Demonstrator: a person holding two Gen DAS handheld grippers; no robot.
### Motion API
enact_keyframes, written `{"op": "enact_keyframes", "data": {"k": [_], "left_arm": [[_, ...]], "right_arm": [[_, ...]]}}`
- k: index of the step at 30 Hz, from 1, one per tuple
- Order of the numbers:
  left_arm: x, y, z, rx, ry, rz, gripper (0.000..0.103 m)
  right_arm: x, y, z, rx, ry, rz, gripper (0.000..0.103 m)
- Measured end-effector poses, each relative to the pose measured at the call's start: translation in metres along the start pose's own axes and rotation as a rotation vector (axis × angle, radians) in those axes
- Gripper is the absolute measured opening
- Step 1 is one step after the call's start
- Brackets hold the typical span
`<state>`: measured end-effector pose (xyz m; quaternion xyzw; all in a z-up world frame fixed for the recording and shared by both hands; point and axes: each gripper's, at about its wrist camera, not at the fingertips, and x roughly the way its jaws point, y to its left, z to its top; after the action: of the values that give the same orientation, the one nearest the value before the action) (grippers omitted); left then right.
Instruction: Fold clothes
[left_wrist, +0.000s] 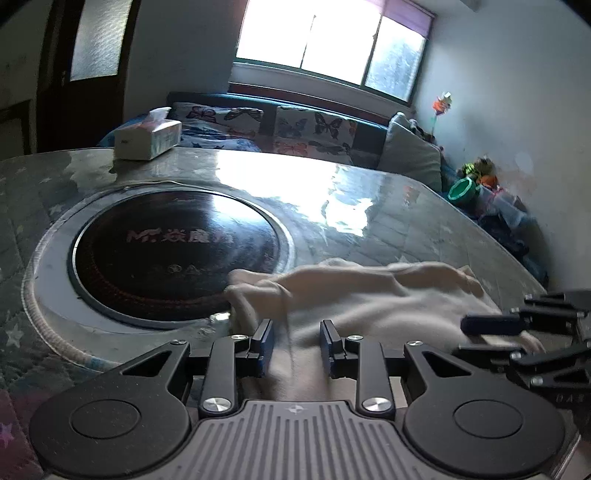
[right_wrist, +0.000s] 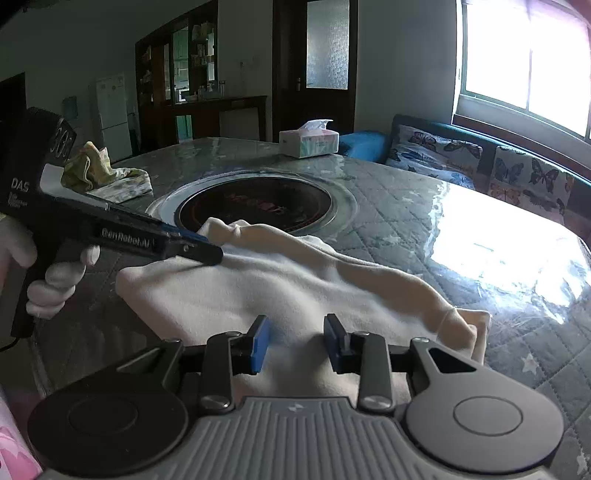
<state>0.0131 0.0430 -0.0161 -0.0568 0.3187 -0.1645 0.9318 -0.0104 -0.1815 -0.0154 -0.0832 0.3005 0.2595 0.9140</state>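
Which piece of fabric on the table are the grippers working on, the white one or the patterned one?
The plain cream-white garment spread at the near edge, under both open grippers. The crumpled yellow-green patterned cloth lies untouched on the far side, beyond the round cooktop.

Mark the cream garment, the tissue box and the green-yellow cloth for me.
cream garment (right_wrist: 258, 291), right wrist view, flat middle of the fabric.
tissue box (right_wrist: 308, 142), right wrist view, front side face.
green-yellow cloth (right_wrist: 92, 166), right wrist view, bunched upper part.
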Motion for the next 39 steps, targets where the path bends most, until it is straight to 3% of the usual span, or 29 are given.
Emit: {"op": "enact_keyframes", "data": {"k": [15, 21, 31, 39], "left_arm": [[0.020, 0.014, 0.015, -0.021, -0.019, 0.051, 0.028], [0.016, -0.002, 0.022, 0.005, -0.046, -0.011, 0.028], [0.037, -0.024, 0.031, 0.049, -0.018, -0.059, 0.028], [0.049, -0.024, 0.031, 0.055, 0.005, -0.040, 0.029]], "right_arm": [[0.003, -0.004, 0.002, 0.018, 0.005, 0.005, 0.033], [0.001, -0.008, 0.007, 0.023, -0.009, 0.008, 0.033], [0.015, -0.040, 0.032, 0.072, -0.028, -0.037, 0.033], [0.049, -0.069, 0.030, 0.148, 0.054, -0.048, 0.031]]}}
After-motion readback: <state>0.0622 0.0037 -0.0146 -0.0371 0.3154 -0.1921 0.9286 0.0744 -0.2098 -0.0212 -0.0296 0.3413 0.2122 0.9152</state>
